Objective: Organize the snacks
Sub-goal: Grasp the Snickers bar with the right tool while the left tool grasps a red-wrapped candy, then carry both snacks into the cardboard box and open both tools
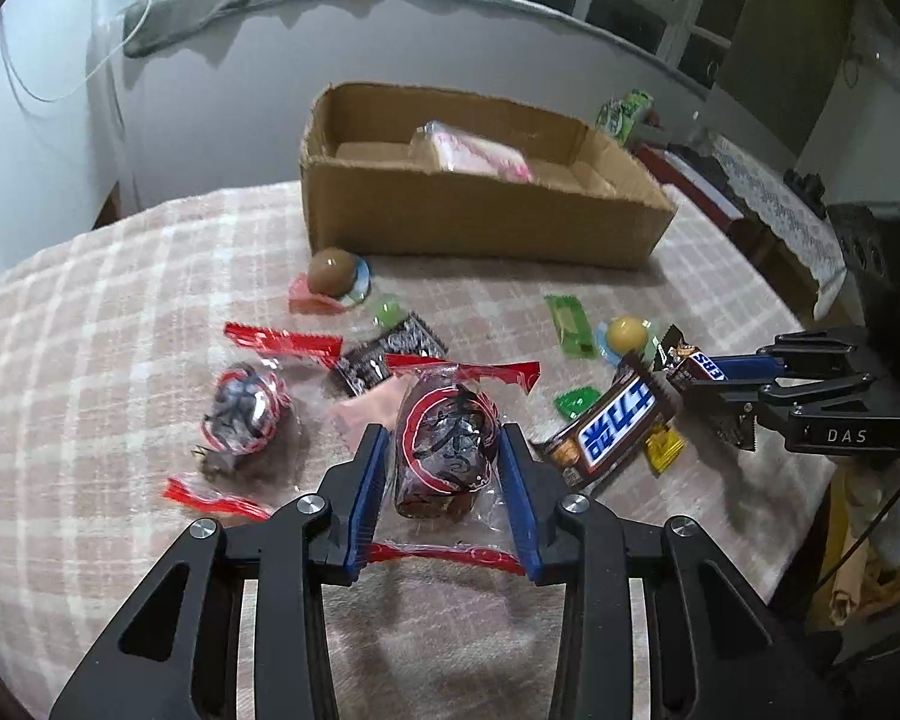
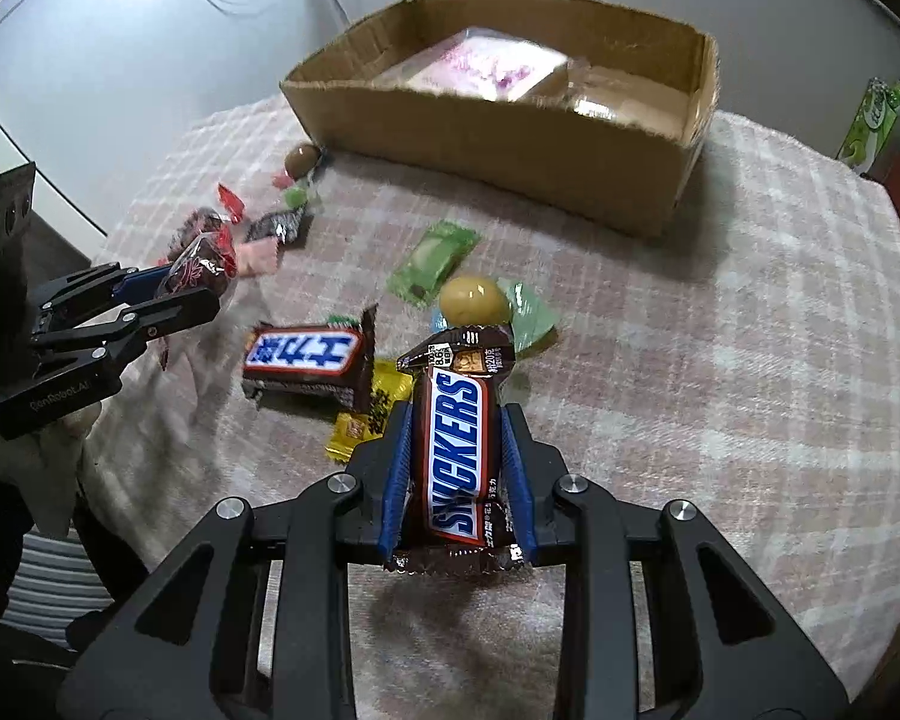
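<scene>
Both grippers grip snacks: left gripper (image 1: 444, 450) fingers (image 1: 366, 480) clamp a dark wrapped cake (image 1: 444, 450) at lower centre; right gripper (image 2: 457, 450) fingers (image 2: 397, 468) pinch a Snickers bar (image 2: 457, 450).

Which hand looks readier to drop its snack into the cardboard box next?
Probably the right. Its gripper clamps the brown Snickers bar squarely, with open plaid cloth up to the open cardboard box. The left gripper grips a dark cake in clear wrapper, with snacks lying in between.
</scene>
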A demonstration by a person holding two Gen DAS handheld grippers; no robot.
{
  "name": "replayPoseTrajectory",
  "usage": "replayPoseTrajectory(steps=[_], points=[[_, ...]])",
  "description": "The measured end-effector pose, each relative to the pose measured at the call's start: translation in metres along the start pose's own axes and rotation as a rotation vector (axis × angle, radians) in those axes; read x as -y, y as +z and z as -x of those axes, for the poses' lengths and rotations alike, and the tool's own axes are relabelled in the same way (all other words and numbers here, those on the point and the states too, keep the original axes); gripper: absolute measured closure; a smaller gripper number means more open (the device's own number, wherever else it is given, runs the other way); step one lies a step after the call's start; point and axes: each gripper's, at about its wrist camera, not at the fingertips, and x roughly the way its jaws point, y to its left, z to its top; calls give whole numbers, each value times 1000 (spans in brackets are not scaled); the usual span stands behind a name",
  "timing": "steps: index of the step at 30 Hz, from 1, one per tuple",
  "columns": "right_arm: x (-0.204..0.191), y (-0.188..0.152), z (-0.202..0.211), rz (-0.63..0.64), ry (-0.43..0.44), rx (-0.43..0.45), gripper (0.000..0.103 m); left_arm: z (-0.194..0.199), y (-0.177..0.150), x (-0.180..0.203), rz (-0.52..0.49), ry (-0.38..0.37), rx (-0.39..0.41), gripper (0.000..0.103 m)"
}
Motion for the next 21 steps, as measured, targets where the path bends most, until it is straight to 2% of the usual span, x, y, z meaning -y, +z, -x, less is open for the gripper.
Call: replayPoseTrajectory(steps=[8, 15, 21], points=[[-3, 21, 37, 16, -10, 96, 73, 20, 28, -5, 12, 3, 84, 68], [1, 59, 63, 22, -26, 199, 73, 32, 68, -5, 4, 4, 178, 68], [3, 97, 64, 26, -43, 242, 73, 20, 105, -3, 6, -1, 219, 68]])
